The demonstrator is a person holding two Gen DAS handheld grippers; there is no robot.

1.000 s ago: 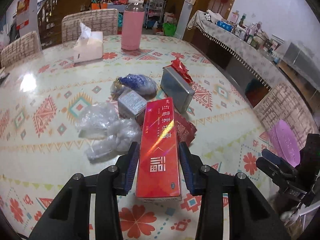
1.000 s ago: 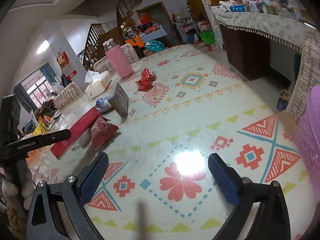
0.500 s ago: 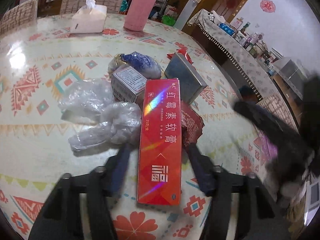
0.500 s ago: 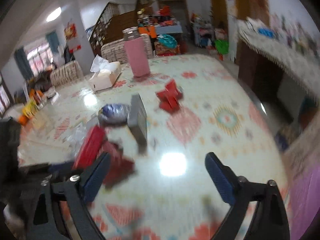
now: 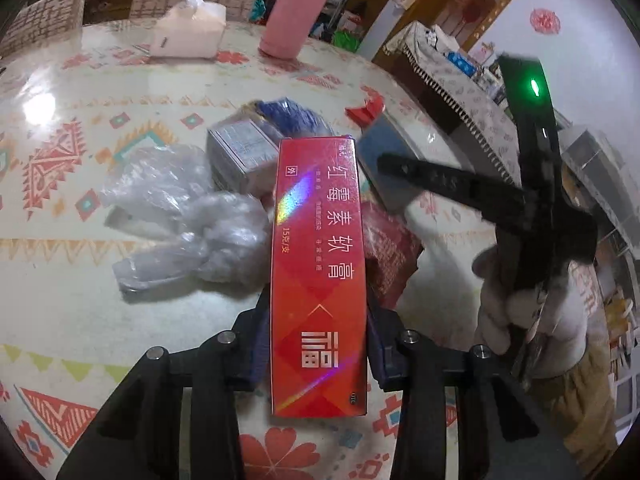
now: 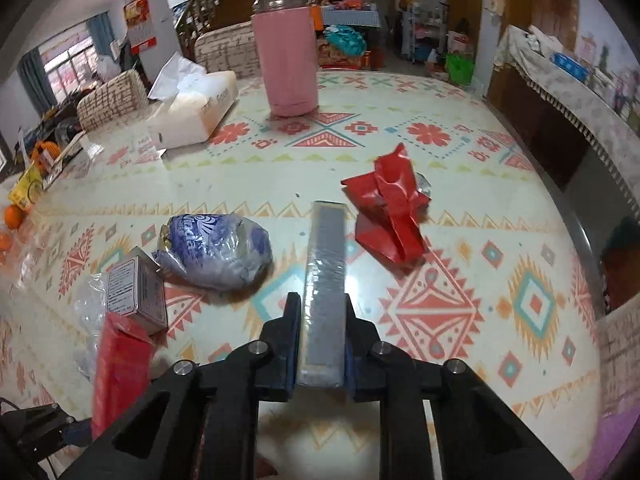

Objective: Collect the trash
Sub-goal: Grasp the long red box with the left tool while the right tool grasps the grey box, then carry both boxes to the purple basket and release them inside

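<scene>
Trash is spread over the middle of the desk [image 6: 460,360], and two pieces are being taken at once. The red box [image 5: 318,276] is clamped by the left gripper [image 5: 318,356] across its narrow width near the close end, so the long body sticks out forward; whether it is lifted clear of the desk cannot be told. The grey tin [image 6: 325,292] stands on its thin edge and is pinched by the right gripper [image 6: 322,344], fingers [image 6: 290,336] pressed on both broad faces, again near the close end. Grasping at the narrow dimension is judged the only fit for the finger span.

Not yet collected: the blue bag [image 6: 216,256], the small carton [image 6: 136,296], the red wrapper [image 6: 390,216], the clear plastic [image 5: 188,220] just beside the red box, and a dark red packet [image 5: 390,252] partly under it. The pink bottle [image 6: 286,60] and tissue box [image 6: 192,108] sit well apart at the far side, probably not trash. A purple basket edge [image 6: 616,440] shows at the lower right, likely the bin.
</scene>
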